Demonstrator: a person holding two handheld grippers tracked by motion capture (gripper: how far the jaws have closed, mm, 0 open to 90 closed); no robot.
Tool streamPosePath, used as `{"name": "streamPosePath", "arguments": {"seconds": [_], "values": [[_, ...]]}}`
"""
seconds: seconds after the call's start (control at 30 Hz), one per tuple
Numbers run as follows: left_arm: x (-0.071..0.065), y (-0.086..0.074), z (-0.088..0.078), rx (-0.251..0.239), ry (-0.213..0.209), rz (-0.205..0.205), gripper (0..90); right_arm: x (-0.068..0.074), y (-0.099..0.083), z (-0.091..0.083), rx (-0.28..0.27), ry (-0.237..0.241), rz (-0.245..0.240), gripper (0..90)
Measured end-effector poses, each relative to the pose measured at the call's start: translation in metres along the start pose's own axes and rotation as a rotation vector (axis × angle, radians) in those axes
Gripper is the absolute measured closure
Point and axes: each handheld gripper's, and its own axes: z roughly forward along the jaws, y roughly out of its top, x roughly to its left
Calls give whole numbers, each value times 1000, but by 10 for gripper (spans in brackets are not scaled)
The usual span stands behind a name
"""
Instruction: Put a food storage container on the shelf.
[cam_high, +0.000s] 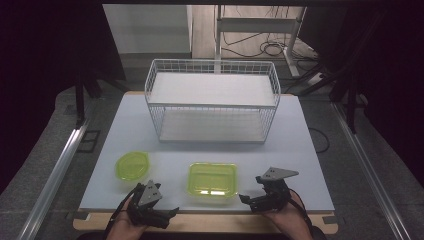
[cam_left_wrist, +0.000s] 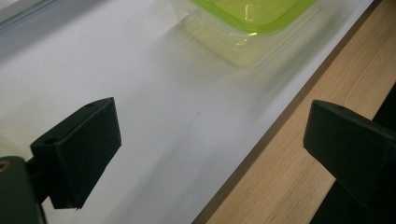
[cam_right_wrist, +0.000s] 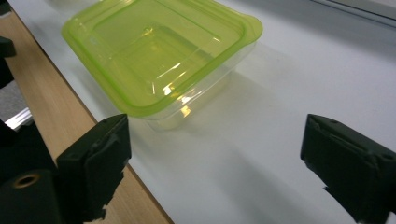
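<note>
Square container (cam_high: 212, 180) lies between both wide-apart jaws, untouched.

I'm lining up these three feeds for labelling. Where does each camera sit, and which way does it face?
High view: above the person's side, looking forward and down on the white table; both hands, left tongs and right tongs show.
Left gripper view: rides the left tongs, looking along its open black jaws at the table edge.
Right gripper view: rides the right tongs, facing across the table.
All three share the square green-lidded container.
</note>
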Motion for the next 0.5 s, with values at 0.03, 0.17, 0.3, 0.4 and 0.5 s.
{"name": "streamPosePath", "arguments": {"seconds": [0.03, 0.17, 0.3, 0.4, 0.5], "values": [[0, -1, 0, 4, 6, 6, 41, 0, 1, 0, 6, 7, 2, 131], [-2, 0, 2, 11, 7, 19, 40, -3, 6, 0, 4, 31, 19, 208], [-3, 1, 4, 15, 1, 24, 41, -8, 13, 5, 10, 55, 26, 258], [-5, 1, 4, 18, 2, 28, 41, -12, 18, 13, 28, 84, 64, 281], [-5, 1, 5, 22, 3, 28, 41, -16, 21, 20, 48, 96, 76, 299]]}}
